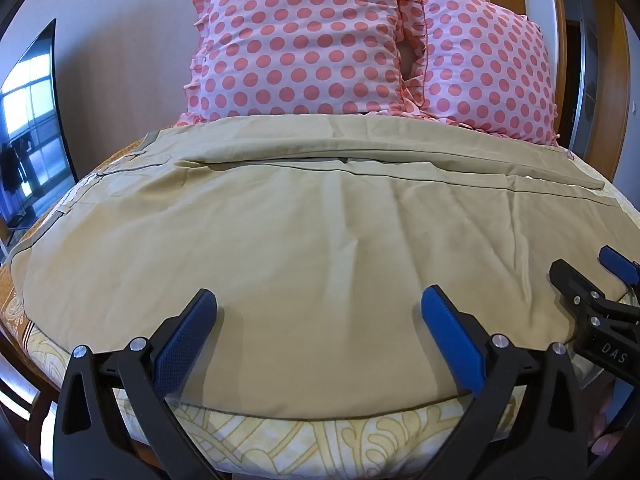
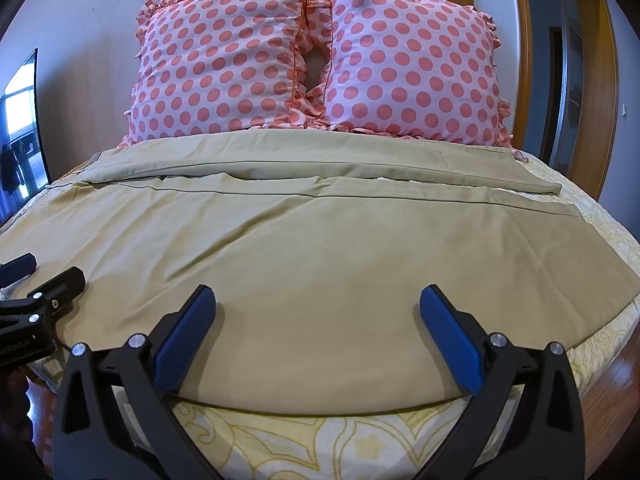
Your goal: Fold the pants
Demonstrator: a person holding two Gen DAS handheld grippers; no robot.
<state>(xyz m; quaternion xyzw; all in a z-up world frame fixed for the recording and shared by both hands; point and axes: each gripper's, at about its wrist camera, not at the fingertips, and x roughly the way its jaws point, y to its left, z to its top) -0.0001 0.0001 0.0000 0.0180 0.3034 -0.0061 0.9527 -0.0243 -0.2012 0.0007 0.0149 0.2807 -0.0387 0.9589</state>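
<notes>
Two grippers hover spread wide and empty over the near edge of the khaki pants: the left gripper and the right gripper. The pants lie flat across the bed, legs side by side, below two polka-dot pillows. Fabric appears light, limp and lightly creased; pinching the near hem edge at both points is judged best.

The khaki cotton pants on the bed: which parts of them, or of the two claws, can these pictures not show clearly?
- Khaki cotton pants: the waistband end is cut off by the left edge in the right wrist view.
- Far leg's underside: hidden by its own cloth in both views.
- Right claw: only partly in the left wrist view, cut by the frame edge.
- Left claw: likewise in the right wrist view.
</notes>
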